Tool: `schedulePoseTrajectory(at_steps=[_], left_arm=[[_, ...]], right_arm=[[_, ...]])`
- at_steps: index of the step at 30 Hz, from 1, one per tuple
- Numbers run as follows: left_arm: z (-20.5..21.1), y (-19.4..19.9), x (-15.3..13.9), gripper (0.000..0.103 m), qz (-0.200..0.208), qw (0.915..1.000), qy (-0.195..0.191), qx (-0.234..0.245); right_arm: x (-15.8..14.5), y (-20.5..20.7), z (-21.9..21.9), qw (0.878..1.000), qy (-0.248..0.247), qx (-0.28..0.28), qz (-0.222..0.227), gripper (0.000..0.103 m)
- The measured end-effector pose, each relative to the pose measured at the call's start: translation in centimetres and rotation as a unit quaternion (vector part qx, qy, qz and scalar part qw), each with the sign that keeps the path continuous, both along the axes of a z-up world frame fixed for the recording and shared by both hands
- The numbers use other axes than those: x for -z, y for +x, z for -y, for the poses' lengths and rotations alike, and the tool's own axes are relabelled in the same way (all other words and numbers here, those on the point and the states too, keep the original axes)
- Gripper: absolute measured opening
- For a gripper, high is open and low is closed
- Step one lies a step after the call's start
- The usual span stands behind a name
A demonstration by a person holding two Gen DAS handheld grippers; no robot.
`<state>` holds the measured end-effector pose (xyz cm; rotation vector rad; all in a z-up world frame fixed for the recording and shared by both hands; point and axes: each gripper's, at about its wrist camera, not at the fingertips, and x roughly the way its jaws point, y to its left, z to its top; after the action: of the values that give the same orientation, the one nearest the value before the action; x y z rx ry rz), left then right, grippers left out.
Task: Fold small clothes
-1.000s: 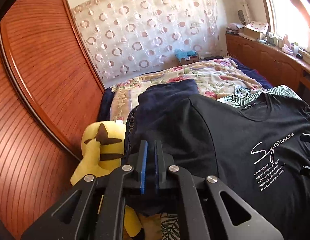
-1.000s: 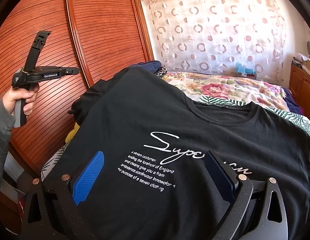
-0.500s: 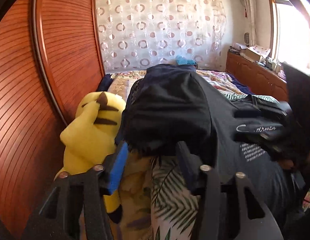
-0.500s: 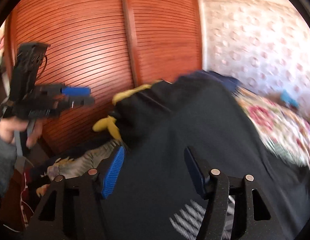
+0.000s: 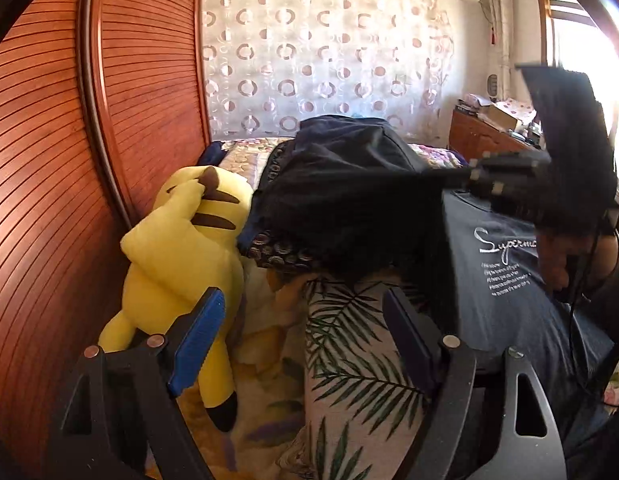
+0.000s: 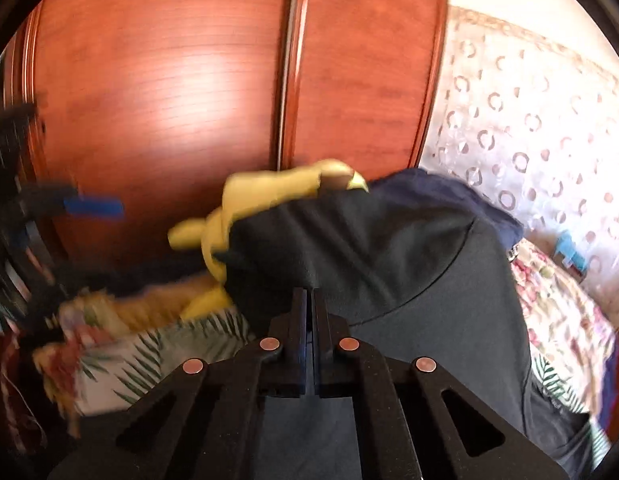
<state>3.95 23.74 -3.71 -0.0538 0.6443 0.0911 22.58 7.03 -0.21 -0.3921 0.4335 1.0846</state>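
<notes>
A black T-shirt [image 5: 505,280] with white "Superman" script lies on the bed, its left sleeve [image 5: 349,216] bunched up over dark clothes. My left gripper [image 5: 301,336] is open and empty, low over the leaf-print sheet [image 5: 357,380], short of the sleeve. My right gripper [image 6: 309,308] has its jaws closed at the edge of the T-shirt's sleeve [image 6: 349,248]; the view is blurred, and its body also shows in the left wrist view [image 5: 549,176] above the shirt.
A yellow plush toy [image 5: 185,248] lies against the red wooden wardrobe door [image 5: 69,160] at the left. A navy garment [image 5: 341,136] sits behind the sleeve. A floral quilt [image 6: 561,304] covers the far bed, with a patterned curtain [image 5: 329,60] behind. A wooden cabinet [image 5: 481,140] stands at the right.
My left gripper has opened, let go of the sleeve and dropped back low. My right gripper has swung left across the shirt and closed at the sleeve.
</notes>
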Motion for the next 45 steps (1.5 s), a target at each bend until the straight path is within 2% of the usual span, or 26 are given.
schedulePoseTrajectory(at_steps=[3,8,12,16,18,21,22,24,26,28,30,33,37,41,42,43,45], left_arm=[[1.2,0.4,0.2,0.081,0.0,0.9999,-0.004,0.013],[2.8,1.4,0.8,0.081,-0.005,0.9996,-0.013,0.026],[3.8,2.3,0.9,0.081,-0.008,0.9992,-0.017,0.034],[4.5,3.2,0.8,0.081,-0.006,0.9992,-0.017,0.037],[4.5,3.6,0.8,0.081,-0.004,0.9992,-0.019,0.034],[4.7,4.0,0.9,0.081,-0.005,0.9993,-0.023,0.03],[4.7,4.0,0.9,0.081,-0.005,0.9994,-0.022,0.027],[4.4,4.0,0.9,0.081,-0.004,0.9996,-0.021,0.021],[3.9,3.7,0.8,0.081,0.0,0.9997,-0.022,0.012],[3.6,3.3,0.6,0.081,0.003,0.9997,-0.023,0.006],[3.6,2.9,0.4,0.081,0.006,0.9998,-0.02,0.003],[3.3,2.5,0.0,0.081,0.01,0.9998,-0.016,0.002],[3.3,2.1,0.0,0.081,0.011,0.9998,-0.017,0.005],[3.3,2.0,0.3,0.081,0.008,0.9998,-0.016,0.005],[3.4,2.0,0.3,0.081,0.008,0.9998,-0.016,0.005],[3.3,2.1,0.3,0.081,0.008,0.9998,-0.017,0.004],[3.4,2.1,0.4,0.081,0.008,0.9998,-0.019,0.003]], right_arm=[[-1.1,0.3,2.1,0.999,0.049,0.013,-0.01,0.001],[-1.8,0.2,4.4,0.995,0.088,0.04,-0.008,0.001],[-1.2,0.2,9.5,0.986,0.132,0.102,-0.031,0.001],[2.0,1.2,12.4,0.98,0.096,0.164,-0.054,0.002],[3.3,1.7,13.1,0.978,0.077,0.182,-0.07,0.002],[4.1,1.8,13.3,0.977,0.052,0.194,-0.064,0.002],[3.9,1.5,13.2,0.978,0.04,0.195,-0.06,0.005],[3.6,1.2,12.9,0.978,0.031,0.203,-0.04,0.019],[2.5,1.0,12.6,0.98,0.047,0.19,-0.03,0.038],[1.5,0.3,11.6,0.984,0.067,0.163,-0.028,0.047],[1.2,-0.6,10.1,0.991,0.071,0.107,-0.046,0.047],[3.1,-1.2,7.1,0.995,0.037,0.051,-0.083,0.047],[6.1,-1.5,3.7,0.997,-0.024,0.029,-0.072,0.047],[7.3,-2.0,2.1,0.996,-0.068,0.028,-0.044,0.045],[7.5,-1.8,1.8,0.996,-0.078,0.029,-0.042,0.035],[7.2,-1.4,1.1,0.995,-0.082,0.026,-0.044,0.001],[5.8,-0.6,1.1,0.997,-0.059,0.013,-0.048,0.002]])
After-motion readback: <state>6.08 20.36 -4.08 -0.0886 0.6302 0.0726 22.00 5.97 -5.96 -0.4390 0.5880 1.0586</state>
